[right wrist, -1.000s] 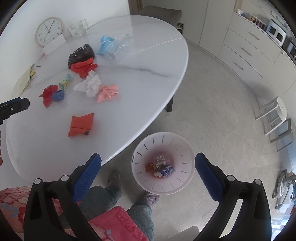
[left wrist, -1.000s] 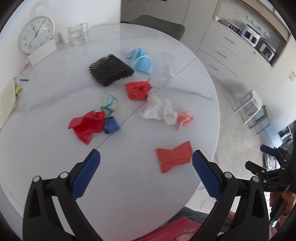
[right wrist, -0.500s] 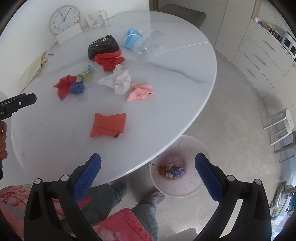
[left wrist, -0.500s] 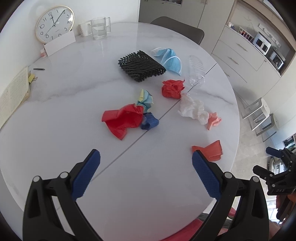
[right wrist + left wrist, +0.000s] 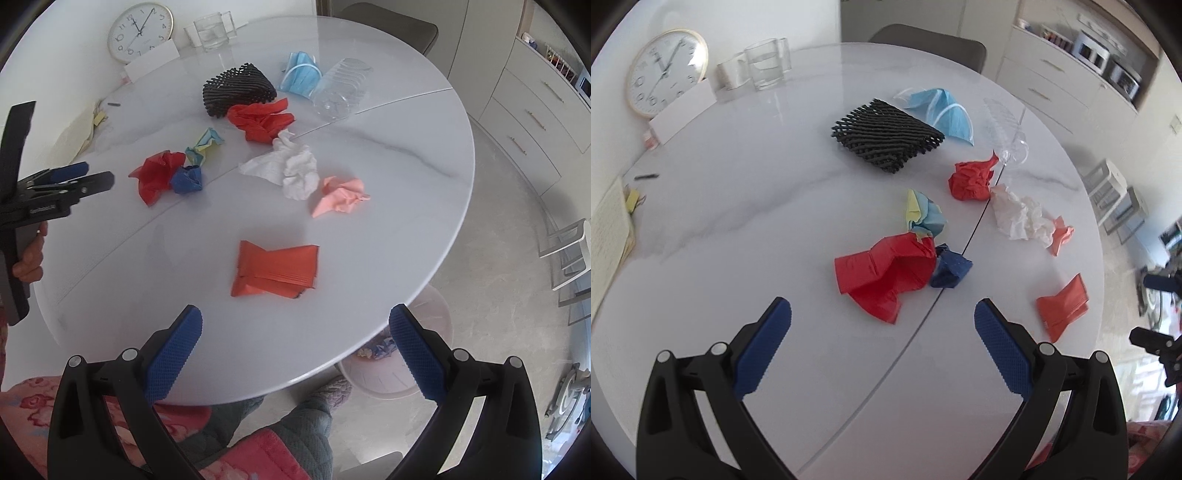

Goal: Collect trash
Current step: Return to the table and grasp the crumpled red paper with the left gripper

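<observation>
Trash lies on the round white table (image 5: pixel 738 206). My left gripper (image 5: pixel 882 343) is open and empty, just short of a crumpled red sheet (image 5: pixel 882 273) with a blue wad (image 5: pixel 951 271) beside it. My right gripper (image 5: pixel 295 350) is open and empty, just short of an orange folded wrapper (image 5: pixel 275 269). Further off lie a white tissue (image 5: pixel 291 168), a pink wad (image 5: pixel 340 195), a red crumple (image 5: pixel 260 118), a yellow-blue paper (image 5: pixel 203 146), a black mesh (image 5: pixel 238 90), a blue mask (image 5: pixel 301 74) and a clear plastic bottle (image 5: pixel 341 90). The pink bin (image 5: pixel 391 365) shows under the table edge.
A clock (image 5: pixel 140 31), a white card (image 5: pixel 151 61) and glasses (image 5: pixel 212 31) stand at the table's far side. Papers (image 5: pixel 607 229) lie at the left edge. A chair (image 5: pixel 388 27) and cabinets (image 5: pixel 535 110) are beyond. My knees (image 5: pixel 295 424) are below the table.
Both grippers have moved in over the table. The left one now faces the red sheet closely. The right one has swung from the bin to the orange wrapper.
</observation>
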Demonstrator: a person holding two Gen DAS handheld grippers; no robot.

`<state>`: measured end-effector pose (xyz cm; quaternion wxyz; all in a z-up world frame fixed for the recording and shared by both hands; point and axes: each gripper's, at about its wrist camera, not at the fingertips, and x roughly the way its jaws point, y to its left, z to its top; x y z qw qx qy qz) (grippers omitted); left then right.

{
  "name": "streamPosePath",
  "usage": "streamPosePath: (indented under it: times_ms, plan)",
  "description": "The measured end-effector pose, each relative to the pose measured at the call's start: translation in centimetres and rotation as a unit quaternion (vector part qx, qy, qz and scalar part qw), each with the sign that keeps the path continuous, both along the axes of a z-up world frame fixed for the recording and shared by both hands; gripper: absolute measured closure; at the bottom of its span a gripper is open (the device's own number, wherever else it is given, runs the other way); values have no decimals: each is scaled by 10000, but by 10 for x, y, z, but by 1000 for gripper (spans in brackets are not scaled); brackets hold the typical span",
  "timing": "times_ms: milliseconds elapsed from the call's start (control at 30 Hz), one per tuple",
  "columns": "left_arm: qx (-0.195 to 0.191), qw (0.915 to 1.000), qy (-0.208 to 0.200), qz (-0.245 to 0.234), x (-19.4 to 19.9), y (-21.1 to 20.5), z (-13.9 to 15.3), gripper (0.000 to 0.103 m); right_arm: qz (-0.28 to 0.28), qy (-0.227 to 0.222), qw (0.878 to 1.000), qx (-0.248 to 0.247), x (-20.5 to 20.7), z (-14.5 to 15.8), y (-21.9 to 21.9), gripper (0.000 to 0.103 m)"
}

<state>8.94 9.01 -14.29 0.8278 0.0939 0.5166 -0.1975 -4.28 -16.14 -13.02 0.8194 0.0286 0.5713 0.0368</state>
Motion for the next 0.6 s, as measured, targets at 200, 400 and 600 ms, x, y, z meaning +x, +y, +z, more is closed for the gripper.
streamPosePath:
  times_ms: [200,400,600]
  plan:
    - [274,9956,-5,-897,20,-12,-26,8,-113,181,9998,2,8,-8,22,2]
    - [932,9765,-243,-1926,29,-28,-48,9,-253,382,9989,-35,9,-16,35,2]
    - [963,9692,-182,-2257,41,-37,-61,22,-408,492,9979,-55,8,-17,37,2]
